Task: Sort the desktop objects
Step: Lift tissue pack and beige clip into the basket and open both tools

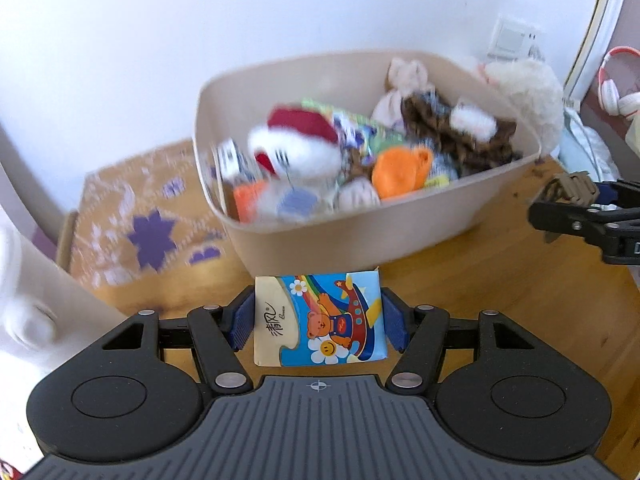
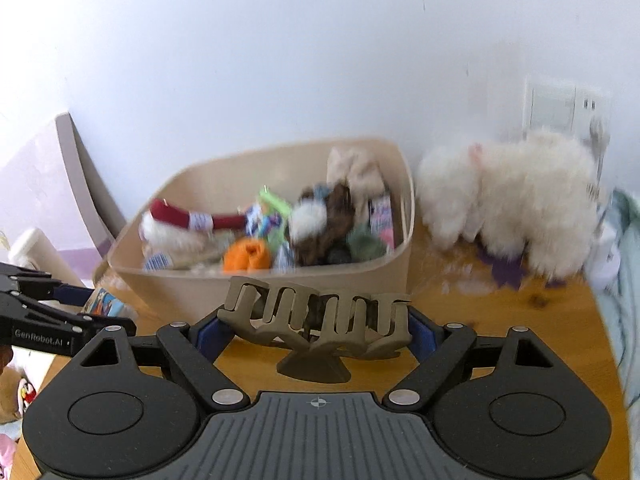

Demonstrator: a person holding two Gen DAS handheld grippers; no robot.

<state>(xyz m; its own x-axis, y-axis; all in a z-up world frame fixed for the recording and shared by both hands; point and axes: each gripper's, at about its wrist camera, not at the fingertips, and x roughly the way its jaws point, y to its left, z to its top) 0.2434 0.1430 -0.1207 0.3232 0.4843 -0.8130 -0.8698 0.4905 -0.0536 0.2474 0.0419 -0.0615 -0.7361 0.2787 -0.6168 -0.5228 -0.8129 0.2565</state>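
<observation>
My left gripper (image 1: 319, 322) is shut on a tissue pack (image 1: 320, 318) printed with a cartoon bear, held above the wooden table just in front of the beige bin (image 1: 360, 232). My right gripper (image 2: 316, 326) is shut on a taupe hair claw clip (image 2: 316, 326), held in front of the same bin (image 2: 256, 292). The bin is full of plush toys, socks and small packets. The right gripper with the clip also shows at the right edge of the left wrist view (image 1: 576, 208). The left gripper with the pack shows at the left of the right wrist view (image 2: 80, 300).
A white fluffy plush (image 2: 508, 212) lies right of the bin by the wall. A patterned box (image 1: 136, 216) with purple shapes stands left of the bin. A white object (image 1: 28, 304) is at the far left. Headphones (image 1: 616, 88) hang at the far right.
</observation>
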